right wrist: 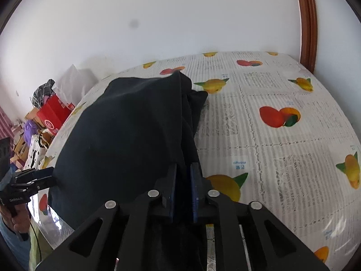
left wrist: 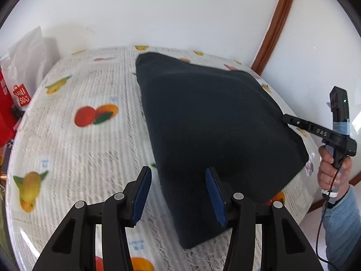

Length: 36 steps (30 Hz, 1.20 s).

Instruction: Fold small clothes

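A dark navy garment [left wrist: 216, 131] lies partly lifted over a table with a fruit-print cloth [left wrist: 79, 140]. My left gripper [left wrist: 178, 176] is open, its jaws wide apart over the garment's near left edge, with the right blue pad [left wrist: 214, 194] against the fabric. My right gripper [right wrist: 183, 171] is shut on a bunched edge of the garment [right wrist: 126, 135] and holds it up. The right gripper also shows in the left wrist view [left wrist: 286, 118], pinching the garment's far right edge. The left gripper shows in the right wrist view [right wrist: 48, 178] at the garment's left side.
A red shopping bag [left wrist: 6, 113] and white plastic [left wrist: 24, 54] stand past the table's left edge. Boxes and bags [right wrist: 45, 122] clutter the floor there. A white wall and a brown door frame [right wrist: 308, 22] are behind the table.
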Tool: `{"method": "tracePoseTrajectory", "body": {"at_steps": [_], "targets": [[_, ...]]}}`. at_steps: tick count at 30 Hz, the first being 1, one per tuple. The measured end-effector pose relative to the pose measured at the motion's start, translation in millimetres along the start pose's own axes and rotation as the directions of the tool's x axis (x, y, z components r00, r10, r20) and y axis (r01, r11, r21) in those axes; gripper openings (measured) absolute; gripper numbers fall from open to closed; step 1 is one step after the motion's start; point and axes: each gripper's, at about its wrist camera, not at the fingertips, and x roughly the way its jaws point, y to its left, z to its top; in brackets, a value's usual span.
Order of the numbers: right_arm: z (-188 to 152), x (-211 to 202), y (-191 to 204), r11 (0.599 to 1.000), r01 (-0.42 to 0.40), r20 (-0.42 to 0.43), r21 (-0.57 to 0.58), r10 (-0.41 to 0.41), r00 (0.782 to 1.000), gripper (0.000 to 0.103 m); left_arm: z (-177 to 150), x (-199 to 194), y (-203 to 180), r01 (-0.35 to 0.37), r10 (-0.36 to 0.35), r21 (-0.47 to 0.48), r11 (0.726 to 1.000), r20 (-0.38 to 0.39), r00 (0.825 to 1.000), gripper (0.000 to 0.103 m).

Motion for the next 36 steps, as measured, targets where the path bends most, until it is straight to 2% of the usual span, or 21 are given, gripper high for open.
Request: {"method": "tracePoseTrajectory", "body": {"at_steps": [1,2,7,12,14,18,19,21,22,23,24,27,28,32,36], "targets": [[7.5,-2.1,1.5,1.000,0.004,0.010,0.004,-0.004,1.000,0.032,6.3,0.4,2.3,-0.015,0.015,0.001,1.000,0.008,1.000,0.048],[20.5,-1.2,4.5,1.000,0.002,0.021,0.001,-0.002,1.000,0.034,11.4,1.6,4.4,-0.027,0.027,0.001,1.000,0.013,1.000,0.048],[74.6,23.4,27.9,0.997,0.061,0.016,-0.049,-0.060,0.998,0.035,38.7,15.4,10.2,-0.043,0.043,-0.008,0.999,0.011,0.999,0.049],[111.9,80.1,30.0,0.992,0.120,-0.067,-0.027,-0.121,0.990,0.035,45.8,40.7,8.0,-0.050,0.050,0.013,0.999,-0.031,0.998,0.050],[120.6,104.5,22.0,0.994,0.104,-0.124,0.024,-0.100,0.987,0.035,44.0,48.0,6.9,-0.064,0.065,0.026,0.998,-0.036,0.997,0.052],[128.3,144.1,4.9,0.983,0.040,-0.248,0.181,0.006,0.969,0.034,42.9,54.8,8.2,-0.065,0.065,0.015,0.998,-0.053,0.996,0.054],[130.7,146.3,3.9,0.981,0.039,-0.240,0.188,0.007,0.971,0.013,43.1,56.8,10.6,-0.052,0.052,0.001,0.999,-0.062,0.997,0.054],[135.2,124.0,4.6,0.987,-0.045,-0.090,0.156,0.060,0.994,0.009,43.5,58.1,14.8,-0.031,0.029,-0.017,0.999,-0.074,0.997,0.054],[135.3,103.2,3.7,0.988,-0.088,0.038,0.127,0.084,0.996,0.008,43.7,58.4,16.4,-0.018,0.016,-0.022,1.000,-0.077,0.997,0.054],[133.5,92.5,4.4,0.990,-0.096,0.098,0.100,0.086,0.991,0.008,43.6,59.0,16.8,-0.010,0.008,-0.025,1.000,-0.078,0.997,0.054],[132.6,91.3,6.2,0.993,-0.083,0.108,0.085,0.073,0.991,0.008,43.0,59.4,16.9,-0.008,0.006,-0.024,1.000,-0.078,0.997,0.055],[131.9,120.7,15.3,0.998,0.059,0.008,0.034,-0.059,0.998,0.008,42.9,59.3,16.8,-0.011,0.010,-0.012,1.000,-0.073,0.997,0.054],[132.1,127.3,14.0,0.997,0.071,-0.016,0.034,-0.070,0.997,0.008,42.9,58.6,17.1,-0.011,0.010,-0.014,1.000,-0.073,0.997,0.054],[130.8,134.4,2.2,0.994,0.080,-0.123,0.079,-0.070,0.990,0.017,42.1,55.4,19.5,-0.006,0.006,-0.011,1.000,-0.072,0.997,0.054],[119.2,93.0,-5.0,0.995,0.049,-0.095,0.087,-0.041,0.995,0.032,38.2,48.5,25.8,0.021,-0.024,-0.038,0.999,-0.068,0.997,0.054]]}}
